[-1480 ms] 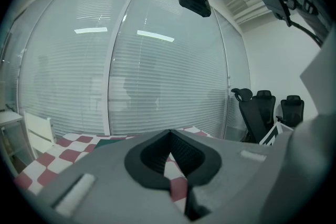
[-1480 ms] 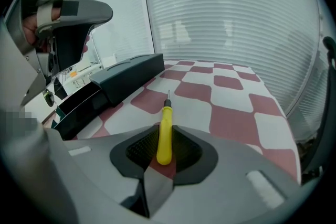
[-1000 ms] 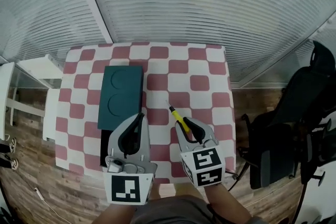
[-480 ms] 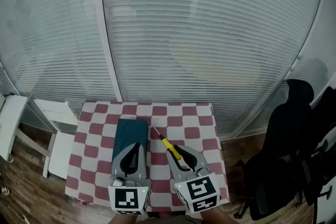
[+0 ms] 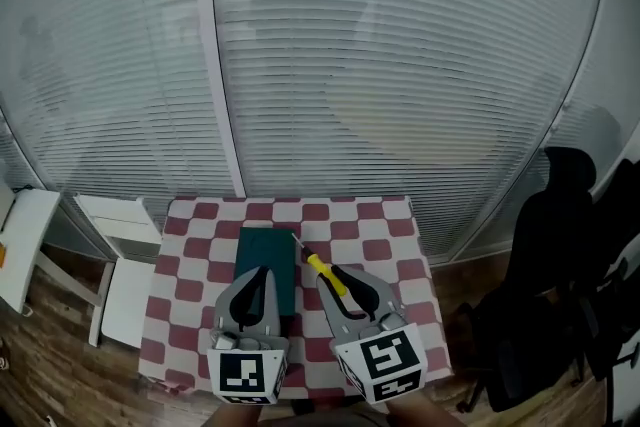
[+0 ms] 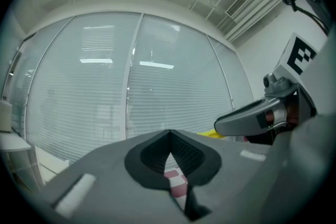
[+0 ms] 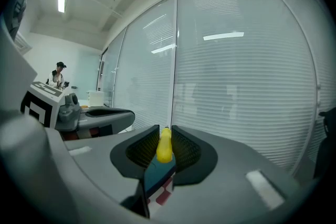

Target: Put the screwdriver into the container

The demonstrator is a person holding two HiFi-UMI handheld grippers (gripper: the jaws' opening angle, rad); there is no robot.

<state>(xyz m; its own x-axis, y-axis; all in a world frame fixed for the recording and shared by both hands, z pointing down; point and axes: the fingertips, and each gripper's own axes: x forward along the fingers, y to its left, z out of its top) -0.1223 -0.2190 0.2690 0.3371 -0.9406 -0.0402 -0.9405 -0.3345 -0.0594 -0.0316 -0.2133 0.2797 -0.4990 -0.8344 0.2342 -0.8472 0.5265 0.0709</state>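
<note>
Nearest the person's body, two marker cubes face up at the bottom of the head view, one on each handheld tool. On the left, the left gripper [image 5: 262, 273] has its jaws pressed together with nothing between them; its own view shows the dark pads meeting at a point, with a strip of checked cloth visible through the gap beneath. Just beside it, the right gripper [image 5: 338, 279] is clamped on the yellow handle of the screwdriver [image 5: 321, 268], which the right gripper view shows upright between the ribbed pads [image 7: 181, 148]. From that grasp the tool slants away and to the left, and in the head view its thin metal tip reaches the right edge of the dark teal container [image 5: 262, 253]. That container lies lengthwise on the red-and-white checked table [image 5: 385, 245], its near part covered by the left gripper; how high the screwdriver hangs above it cannot be told. Beyond the table's left side stands a white shelf unit [image 5: 118, 255], and off to the right a black office chair [image 5: 552, 235]. Farthest back, pale horizontal blinds [image 5: 400, 65] fill the glass wall.
</note>
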